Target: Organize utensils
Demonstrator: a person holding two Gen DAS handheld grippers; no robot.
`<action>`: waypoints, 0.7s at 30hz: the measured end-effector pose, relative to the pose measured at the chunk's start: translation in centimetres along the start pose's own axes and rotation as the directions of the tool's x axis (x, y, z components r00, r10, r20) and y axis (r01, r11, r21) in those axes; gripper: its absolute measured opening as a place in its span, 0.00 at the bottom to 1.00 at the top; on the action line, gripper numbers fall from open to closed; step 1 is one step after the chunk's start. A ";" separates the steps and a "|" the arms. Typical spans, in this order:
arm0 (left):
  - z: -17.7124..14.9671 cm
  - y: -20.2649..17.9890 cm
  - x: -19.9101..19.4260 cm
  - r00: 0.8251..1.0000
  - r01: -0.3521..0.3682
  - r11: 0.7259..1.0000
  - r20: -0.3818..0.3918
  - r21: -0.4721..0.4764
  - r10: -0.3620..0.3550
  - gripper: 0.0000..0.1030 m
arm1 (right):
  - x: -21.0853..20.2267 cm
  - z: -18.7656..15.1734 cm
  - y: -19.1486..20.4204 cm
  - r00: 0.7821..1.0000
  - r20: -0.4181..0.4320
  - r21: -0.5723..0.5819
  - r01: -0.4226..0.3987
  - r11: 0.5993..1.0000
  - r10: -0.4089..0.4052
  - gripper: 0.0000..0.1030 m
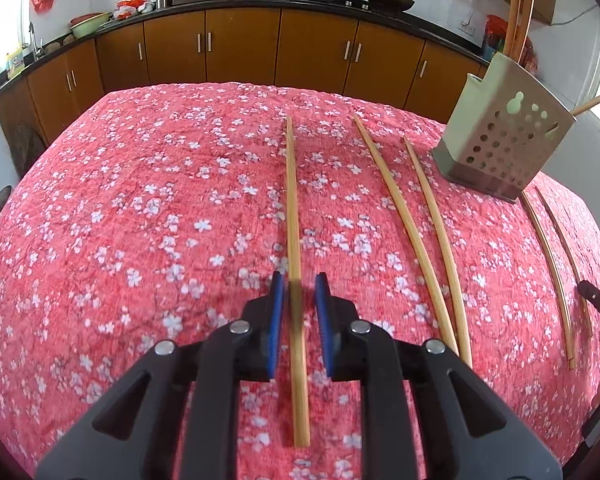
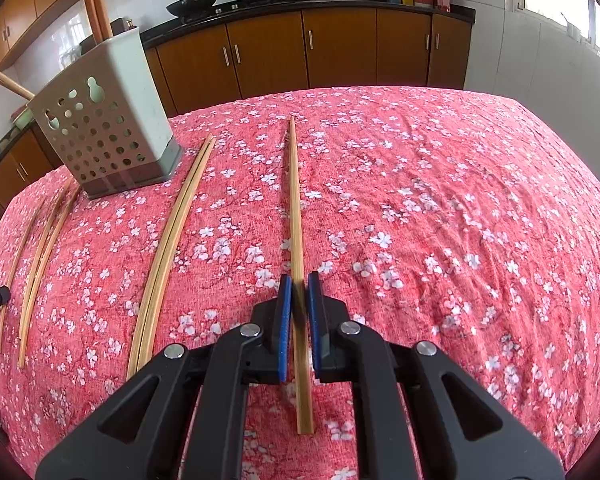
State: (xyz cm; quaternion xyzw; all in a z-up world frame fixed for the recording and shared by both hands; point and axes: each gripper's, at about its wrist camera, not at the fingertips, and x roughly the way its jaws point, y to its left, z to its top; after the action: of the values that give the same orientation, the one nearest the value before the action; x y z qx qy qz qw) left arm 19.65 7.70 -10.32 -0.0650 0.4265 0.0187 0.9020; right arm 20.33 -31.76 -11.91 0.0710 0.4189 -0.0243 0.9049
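In the left wrist view a bamboo chopstick [image 1: 293, 216] lies on the red flowered cloth, between the blue pads of my left gripper [image 1: 300, 284]; the jaws stand open with a gap on each side. In the right wrist view my right gripper [image 2: 299, 284] has its pads nearly closed around a pair of chopsticks [image 2: 297, 208] lying on the cloth. A pale green perforated utensil holder [image 1: 504, 140] [image 2: 104, 120] stands on the table with chopsticks upright in it.
Two more chopsticks [image 1: 416, 216] and a further pair [image 1: 548, 264] lie right of the left gripper. In the right wrist view, a pair [image 2: 172, 240] and others [image 2: 40, 256] lie to the left. Kitchen cabinets [image 1: 240, 48] stand behind the table.
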 end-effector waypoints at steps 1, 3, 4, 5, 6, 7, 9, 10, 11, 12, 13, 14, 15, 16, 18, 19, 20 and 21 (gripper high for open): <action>-0.1 0.0 -0.1 1.000 0.001 1.000 0.000 -0.002 -0.001 0.17 | -0.1 -0.1 0.0 1.000 0.000 0.002 -0.004 1.000 0.004 0.09; -0.4 0.1 -0.4 1.000 0.000 1.000 0.000 -0.005 0.000 0.13 | -0.2 -0.2 -0.1 1.000 -0.001 0.008 -0.016 1.000 0.016 0.09; -0.6 0.2 -0.5 1.000 -0.002 1.000 -0.001 -0.006 0.002 0.11 | -0.4 -0.3 -0.1 1.000 0.000 0.009 -0.018 1.000 0.018 0.08; -0.6 0.3 -0.5 1.000 -0.002 1.000 -0.002 -0.006 0.002 0.08 | -0.4 -0.4 -0.2 1.000 -0.001 0.009 -0.019 1.000 0.019 0.08; -0.6 0.4 -0.6 1.000 0.002 1.000 -0.004 -0.004 -0.002 0.08 | -0.6 -0.4 -0.3 1.000 -0.004 0.011 -0.019 1.000 0.019 0.08; -0.6 0.5 -0.7 1.000 0.003 1.000 -0.009 -0.001 -0.003 0.08 | -0.8 -0.4 -0.5 1.000 -0.002 0.016 -0.021 1.000 0.021 0.08; -0.6 0.6 -1.2 1.000 0.005 1.000 -0.006 0.001 -0.005 0.08 | -1.7 -0.3 -0.8 0.999 0.024 0.028 -0.032 0.999 0.032 0.08; -0.4 0.6 -1.8 1.000 0.009 1.000 0.010 0.004 -0.009 0.08 | -2.4 -0.1 -0.9 0.998 0.049 0.031 -0.036 0.999 0.034 0.08; -0.3 0.6 -2.4 1.000 0.012 1.000 0.026 0.008 -0.013 0.08 | -3.1 0.1 -1.0 0.997 0.071 0.032 -0.038 0.999 0.036 0.08; 0.0 0.5 -2.9 0.999 0.016 1.000 0.041 0.012 -0.017 0.08 | -3.8 0.3 -1.1 0.995 0.092 0.031 -0.040 0.999 0.037 0.08; 0.3 0.4 -3.6 0.998 0.020 1.000 0.062 0.016 -0.021 0.08 | -4.6 0.6 -1.1 0.992 0.120 0.029 -0.040 0.999 0.036 0.08; 0.7 0.2 -4.1 0.997 0.023 1.000 0.079 0.020 -0.025 0.08 | -5.5 0.9 -1.0 0.988 0.147 0.025 -0.040 0.999 0.036 0.08; 1.1 0.1 -4.8 0.994 0.029 0.999 0.102 0.024 -0.031 0.08 | -6.3 1.2 -1.0 0.984 0.175 0.022 -0.042 0.999 0.037 0.08; 1.5 -0.1 -5.5 0.991 0.034 0.999 0.125 0.026 -0.037 0.08 | -6.9 1.6 -1.0 0.980 0.195 0.020 -0.044 0.999 0.039 0.08; 2.3 -0.4 -7.0 0.984 0.043 0.999 0.172 0.028 -0.047 0.08 | -8.4 2.3 -0.9 0.968 0.248 0.015 -0.049 0.999 0.044 0.08; 2.6 -0.5 -7.5 0.981 0.047 0.999 0.187 0.027 -0.051 0.08 | -8.9 2.6 -0.7 0.962 0.268 0.013 -0.051 0.999 0.046 0.08; 3.0 -0.6 -8.4 0.974 0.055 0.998 0.219 0.024 -0.059 0.08 | -9.4 3.0 -0.7 0.956 0.288 0.011 -0.054 0.999 0.048 0.08; 3.4 -0.6 -9.0 0.969 0.059 0.998 0.240 0.022 -0.063 0.08 | -10.1 3.2 -0.6 0.948 0.314 0.008 -0.055 0.998 0.049 0.08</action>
State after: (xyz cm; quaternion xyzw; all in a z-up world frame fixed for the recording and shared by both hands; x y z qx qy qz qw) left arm 16.61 7.73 -1.18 -0.0687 0.3119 -0.0044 0.9476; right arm 16.18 -33.01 -2.25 0.0849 0.2676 -0.0148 0.9597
